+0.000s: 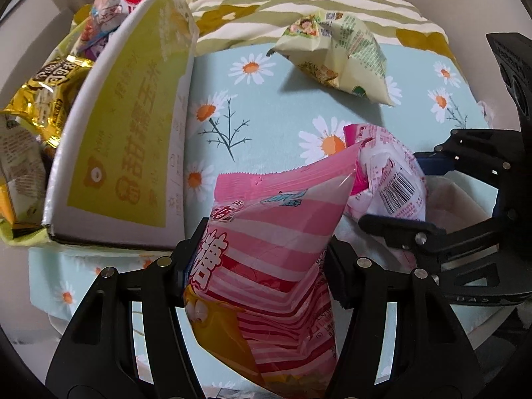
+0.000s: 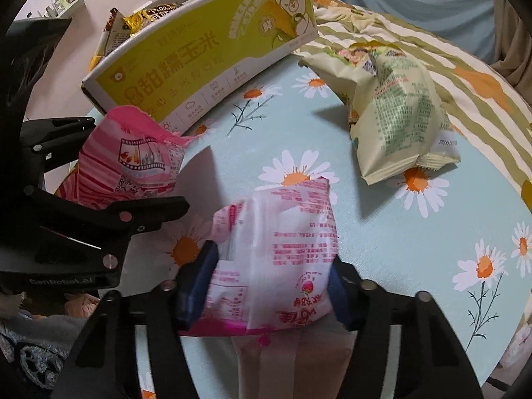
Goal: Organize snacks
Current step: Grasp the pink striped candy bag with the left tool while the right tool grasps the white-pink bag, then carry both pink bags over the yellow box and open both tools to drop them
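Near the front edge of the daisy-printed cloth surface [image 1: 286, 99], two snack packets are held at once; the left gripper [image 1: 259, 276] has its fingers drawn in on a pink striped packet [image 1: 266, 232], pads pressing its sides; the right gripper [image 2: 262, 286] has its fingers on either side of a white-and-pink packet [image 2: 282, 232], and the pads appear to touch the film, though how firm that hold is cannot be told. A pale green packet [image 2: 395, 123] lies loose farther back, close to the striped quilt [image 1: 299, 3] at the rear edge; the yellow cardboard box [image 1: 133, 116] stands at the left side, already stocked with a gold foil packet [image 1: 43, 93] and others.

Step in hand, as judged: pick-up of two packets for transfer to the box; the green one remains. The next move calls for lifting each packet over the box wall and releasing above the contents, one hand at a time, since the two grippers sit close together.

Materials: the packets are thin glossy film, puffed and pillow-shaped with crimped, serrated end seals; they dent under the pads and may slip. The box is stiff printed card with straight walls; the cloth is soft and matte.
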